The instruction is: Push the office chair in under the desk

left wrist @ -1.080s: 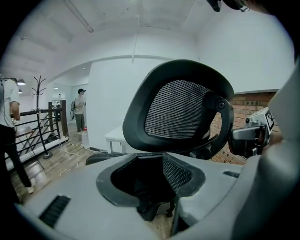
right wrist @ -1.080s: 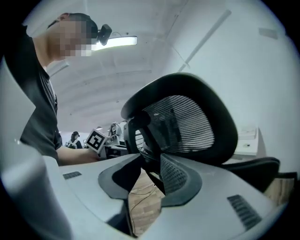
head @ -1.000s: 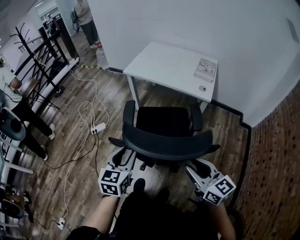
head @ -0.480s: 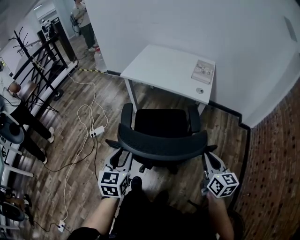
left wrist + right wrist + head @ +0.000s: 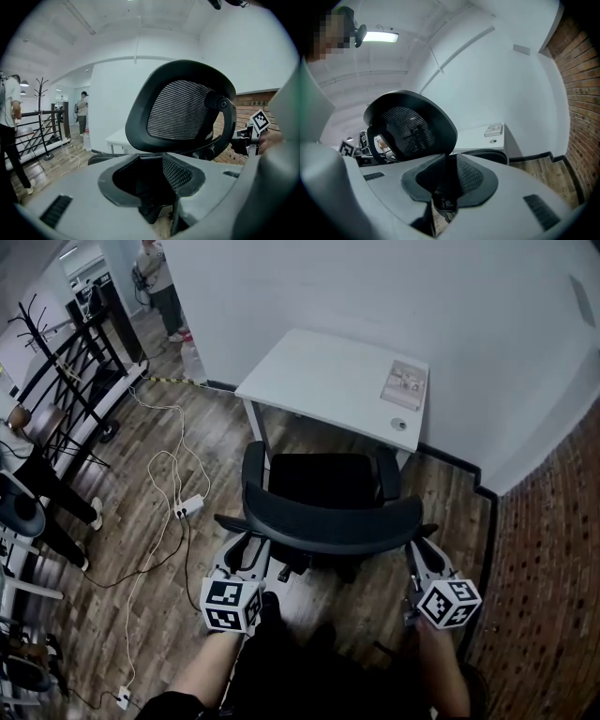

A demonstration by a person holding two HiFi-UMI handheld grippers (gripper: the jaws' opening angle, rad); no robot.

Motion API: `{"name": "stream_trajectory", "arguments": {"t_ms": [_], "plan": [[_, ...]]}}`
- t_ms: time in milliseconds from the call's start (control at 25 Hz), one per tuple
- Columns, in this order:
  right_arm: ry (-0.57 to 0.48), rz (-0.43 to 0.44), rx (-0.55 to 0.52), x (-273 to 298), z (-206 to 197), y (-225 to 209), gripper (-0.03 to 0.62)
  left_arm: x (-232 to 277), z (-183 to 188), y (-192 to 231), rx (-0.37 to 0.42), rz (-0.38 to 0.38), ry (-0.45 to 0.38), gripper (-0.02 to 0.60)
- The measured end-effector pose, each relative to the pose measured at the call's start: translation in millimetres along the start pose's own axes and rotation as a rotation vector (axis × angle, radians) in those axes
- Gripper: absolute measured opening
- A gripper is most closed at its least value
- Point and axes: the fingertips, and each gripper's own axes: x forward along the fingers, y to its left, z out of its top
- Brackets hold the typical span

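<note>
The black office chair (image 5: pixel 323 507) stands in front of the white desk (image 5: pixel 323 381), its seat facing the desk and its mesh backrest toward me. My left gripper (image 5: pixel 246 554) sits just behind the backrest's left end, jaws wide apart with nothing pinched. In the left gripper view the backrest (image 5: pixel 180 110) rises beyond the left gripper (image 5: pixel 154 173). My right gripper (image 5: pixel 419 554) is by the backrest's right end. Its jaws stand close together and are opening, with nothing between them. The right gripper view shows the backrest (image 5: pixel 410 126) and the desk (image 5: pixel 483 140) past the right gripper (image 5: pixel 450 176).
A booklet (image 5: pixel 406 383) and a small round object (image 5: pixel 400 424) lie on the desk. A power strip (image 5: pixel 187 505) with cables lies on the wood floor at left. A coat rack (image 5: pixel 42 334), a black railing and two people stand at left. Brick-patterned flooring (image 5: pixel 553 549) runs along the right.
My right gripper has swung outward to the backrest's right end and its jaws have drawn closer together. The left gripper has stayed at the left end. The chair has barely shifted.
</note>
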Motion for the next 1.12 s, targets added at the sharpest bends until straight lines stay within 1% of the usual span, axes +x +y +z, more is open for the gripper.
{"name": "stream_trajectory", "arguments": {"t_ms": [80,160,280,520,680,840,1000,1120], "plan": [[-0.005,-0.017,0.006,8,5,-3,0.077,8,5,3,0.009,-0.005,0.0,0.149],[-0.01,-0.028,0.014,14,9,-4,0.081,13,9,7,0.021,-0.005,-0.006,0.135],[-0.011,-0.027,0.024,24,11,0,0.082,22,15,19,0.02,-0.003,-0.012,0.123],[0.002,0.0,0.05,52,11,18,0.089,49,28,56,0.006,0.004,-0.002,0.123],[0.006,0.002,0.064,70,11,38,0.071,64,35,90,-0.001,0.0,0.004,0.123],[0.004,-0.021,0.082,90,8,55,0.041,84,42,124,-0.002,-0.003,0.008,0.123],[-0.025,-0.068,0.16,113,7,70,0.023,104,51,156,0.0,-0.02,0.002,0.123],[-0.037,-0.096,0.19,128,7,86,0.014,115,60,179,0.001,-0.048,-0.007,0.123]]}}
